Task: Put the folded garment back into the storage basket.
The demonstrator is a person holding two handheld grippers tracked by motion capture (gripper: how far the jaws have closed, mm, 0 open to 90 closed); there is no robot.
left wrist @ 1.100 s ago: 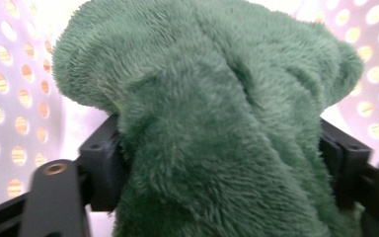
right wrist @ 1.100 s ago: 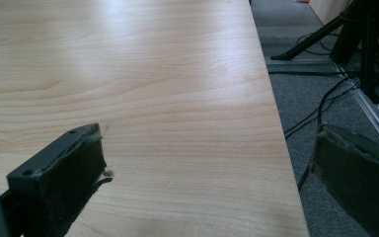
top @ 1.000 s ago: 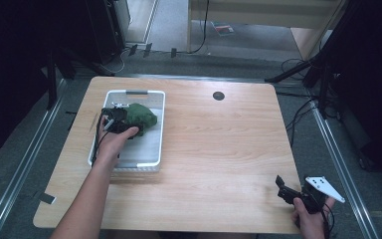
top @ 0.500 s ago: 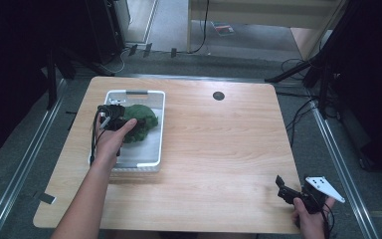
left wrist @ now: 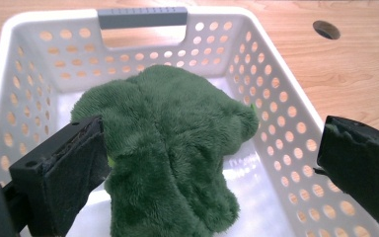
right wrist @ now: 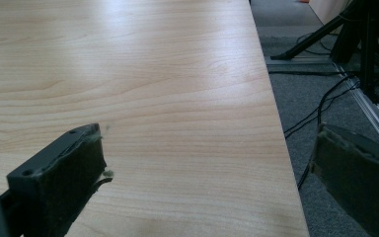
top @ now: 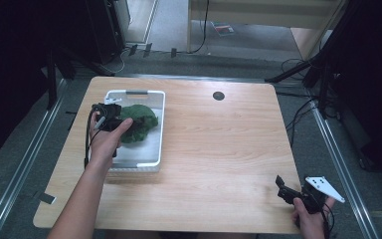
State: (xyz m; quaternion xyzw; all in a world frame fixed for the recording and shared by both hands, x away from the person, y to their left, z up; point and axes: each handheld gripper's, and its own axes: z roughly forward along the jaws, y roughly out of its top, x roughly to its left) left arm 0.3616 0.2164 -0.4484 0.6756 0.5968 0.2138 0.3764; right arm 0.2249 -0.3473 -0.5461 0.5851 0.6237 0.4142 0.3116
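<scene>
A green plush toy (top: pixel 138 122) lies inside a white perforated basket (top: pixel 155 144) at the table's left. My left gripper (top: pixel 115 118) hovers over the toy's left side. In the left gripper view the toy (left wrist: pixel 177 148) sits low between the wide-apart jaws of my left gripper (left wrist: pixel 212 131). The jaws have just been opening, and the pads no longer press the plush. The basket's grey handle (left wrist: pixel 143 17) is at the far end. My right gripper (top: pixel 284 186) rests near the front right corner of the table, open with nothing between its fingers (right wrist: pixel 208 133).
A round cable hole (top: pixel 218 95) sits in the wooden tabletop toward the back. The table's right edge (right wrist: pixel 281 148) runs close beside my right gripper, with cables and a metal rail on the floor beyond.
My left gripper has opened and lifted slightly off the green plush toy, which stays in the basket. The right hand has kept still.
</scene>
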